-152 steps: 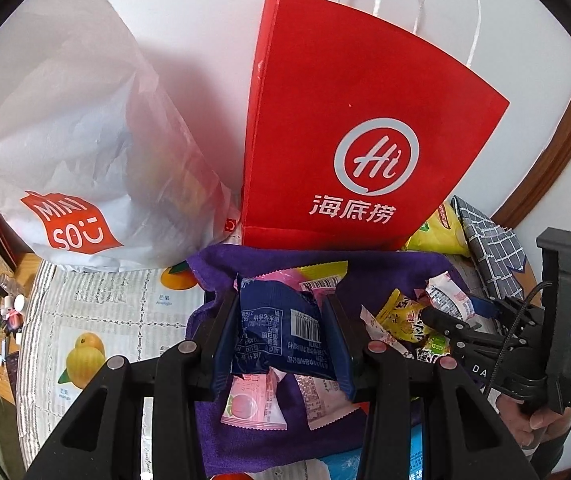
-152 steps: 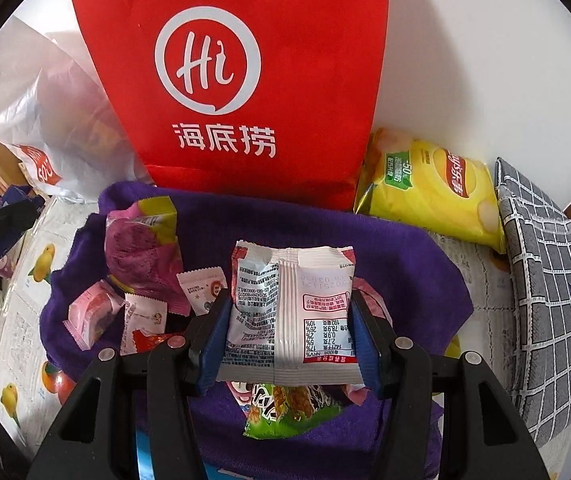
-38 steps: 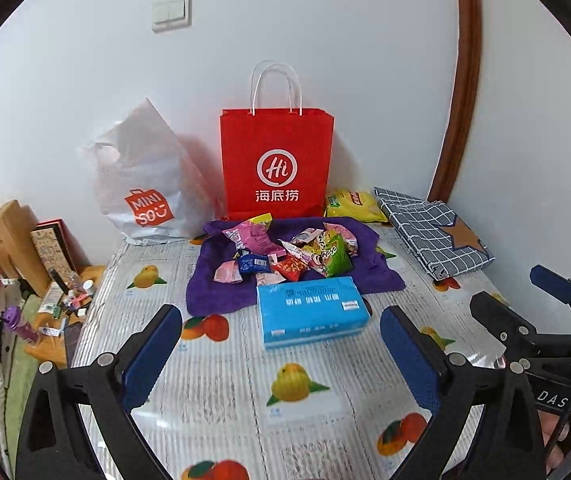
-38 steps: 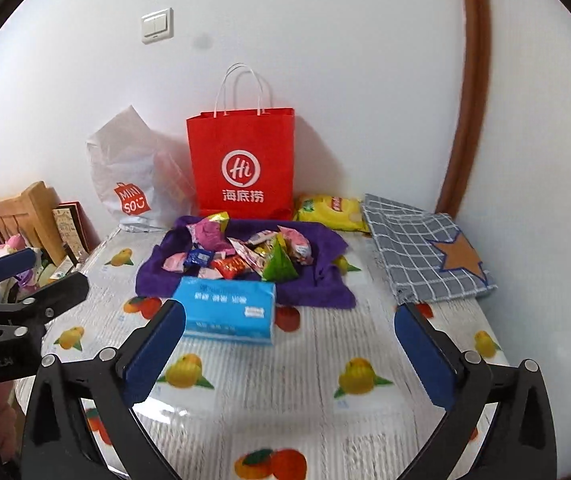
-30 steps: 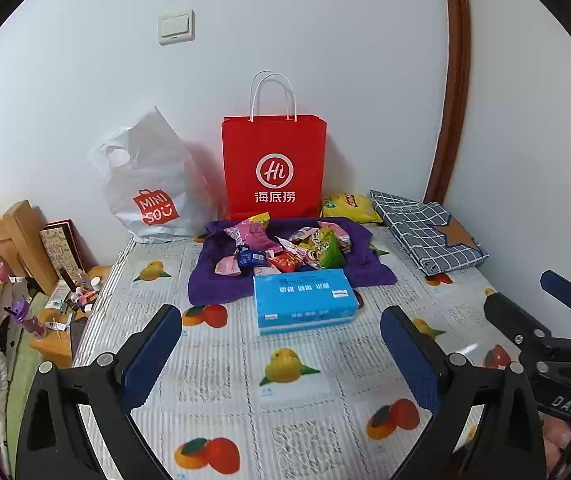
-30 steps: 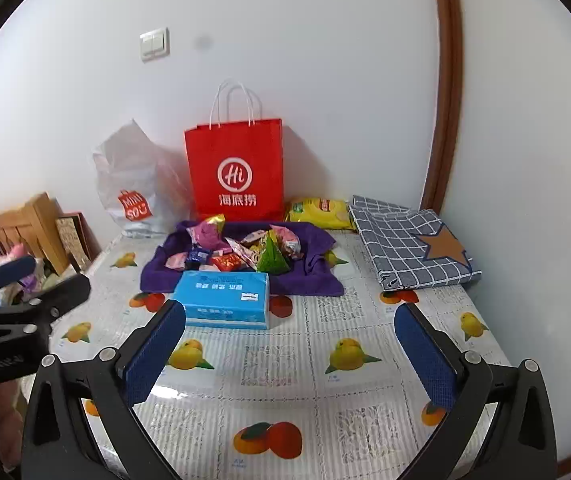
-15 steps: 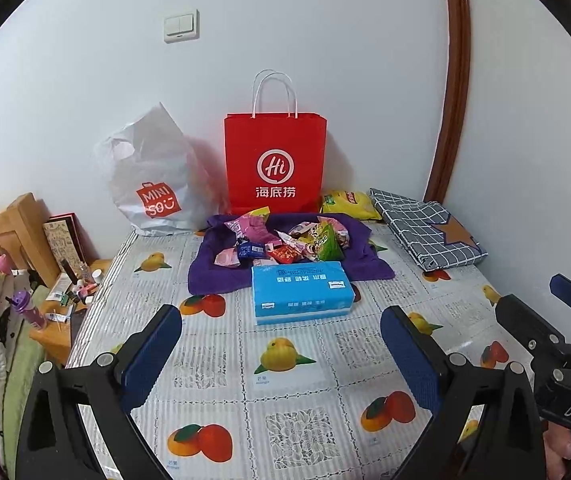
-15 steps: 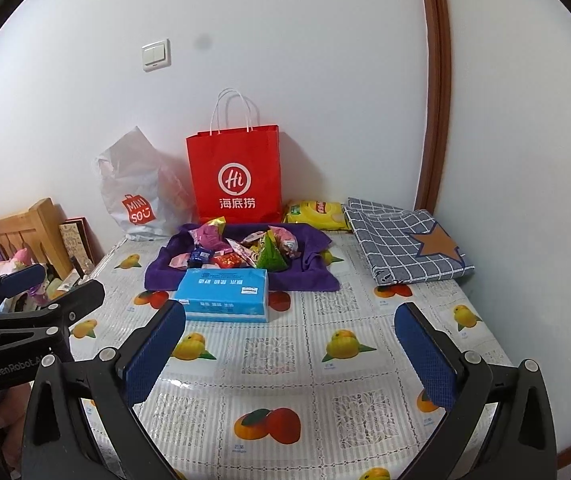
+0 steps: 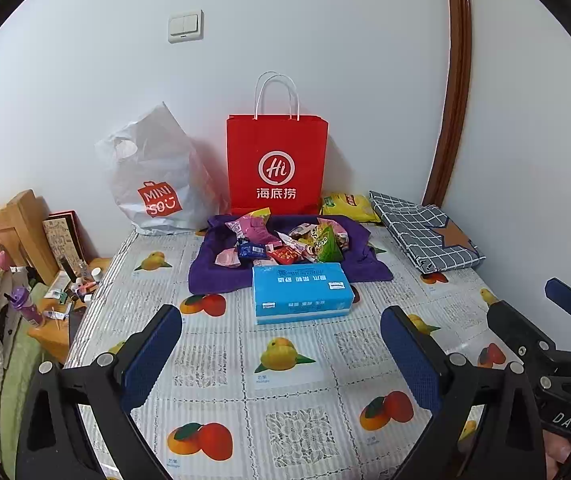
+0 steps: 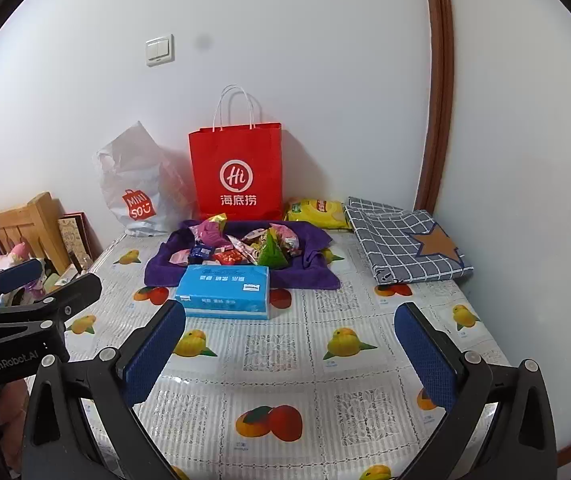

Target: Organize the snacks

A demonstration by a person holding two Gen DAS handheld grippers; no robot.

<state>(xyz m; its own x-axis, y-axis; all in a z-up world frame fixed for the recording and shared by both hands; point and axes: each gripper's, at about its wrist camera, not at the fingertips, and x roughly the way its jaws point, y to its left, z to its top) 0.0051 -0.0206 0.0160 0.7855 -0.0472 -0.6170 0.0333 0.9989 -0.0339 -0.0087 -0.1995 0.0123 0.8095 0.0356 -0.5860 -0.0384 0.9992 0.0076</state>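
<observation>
White walls meet at a brown wooden corner trim behind a bed covered with a fruit-printed white sheet. Against the wall at the far edge stand two bags: one red paper carrier bag with white handles and, to its left, one white crinkled plastic shopping bag with a red logo. One grey checked folded cloth with a brown star lies at the far right corner. One purple towel is spread just in front of the red bag, and on it sits the pile of small snack packets, pink, blue, red and green among them; their exact number cannot be told. One blue rectangular tissue pack lies touching the towel's near edge, between the snacks and both claws. One yellow crisp bag rests beside the red bag, at its right foot. A wooden headboard and a cluttered side table stand off the left edge.

The left gripper and the right gripper both hover over the near part of the sheet with blue-padded fingers spread wide, holding nothing, well apart from the snacks.
</observation>
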